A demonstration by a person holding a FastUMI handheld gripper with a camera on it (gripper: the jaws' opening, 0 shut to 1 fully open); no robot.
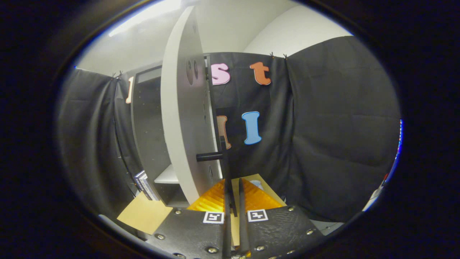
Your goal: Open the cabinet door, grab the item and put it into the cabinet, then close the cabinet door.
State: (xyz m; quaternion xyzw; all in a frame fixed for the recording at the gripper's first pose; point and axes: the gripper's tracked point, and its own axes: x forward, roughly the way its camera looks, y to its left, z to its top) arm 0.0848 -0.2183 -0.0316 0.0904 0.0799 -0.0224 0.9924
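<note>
The open cabinet door [183, 118] stands just ahead of the gripper [233, 187].

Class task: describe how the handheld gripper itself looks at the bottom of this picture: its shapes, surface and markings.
The gripper has two flat, dark, textured plates side by side, fixed with shiny round screws along their edges. Each plate carries a small square black-and-white marker near its inner corner. Ahead of the plates, two ribbed wedge-shaped fingers taper forward. The jaws stand nearly together, with a thin gap between them.

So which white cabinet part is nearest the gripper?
The open white door with the black cylindrical handle: its edge meets the gripper, fingers nearly together; the white shelf lies beyond.
</note>
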